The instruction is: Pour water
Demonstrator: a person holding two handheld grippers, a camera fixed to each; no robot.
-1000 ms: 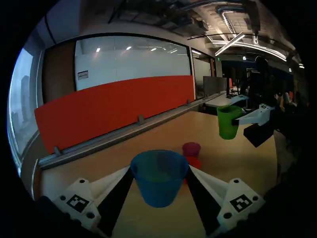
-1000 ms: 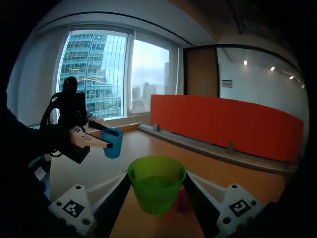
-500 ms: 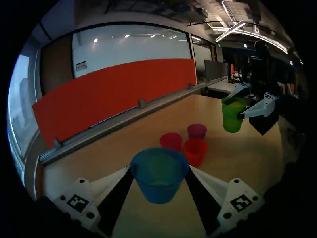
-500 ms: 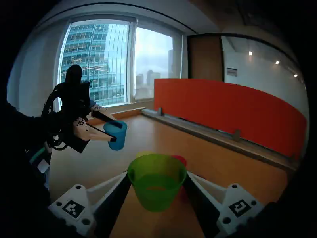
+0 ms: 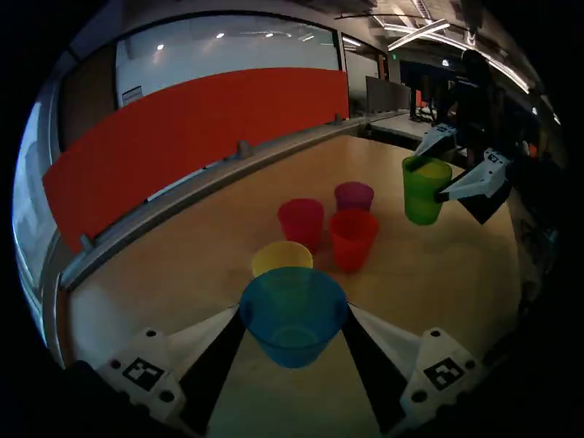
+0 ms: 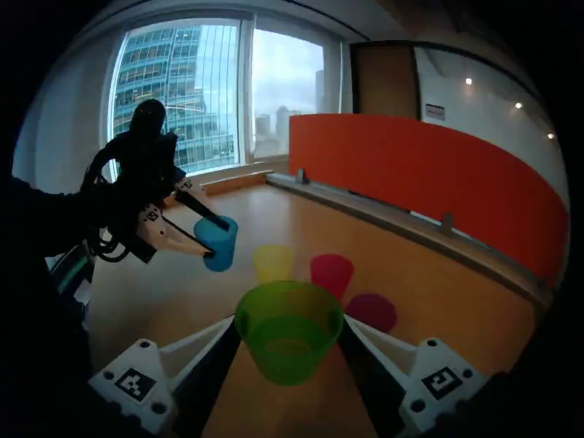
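Though dim overhead, wooden table (image 5: 445,281) with 4 cups (image 5: 352,237), orange partition (image 5: 182,124) behind.

My left gripper view looks forward and down on the table (image 5: 182,241) from close above. My right gripper view looks in from the other side; both share the yellow cup (image 5: 282,257) (image 6: 272,261).

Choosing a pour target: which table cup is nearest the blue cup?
The yellow cup, just behind the blue cup; the red cup, orange cup and purple cup stand farther back.
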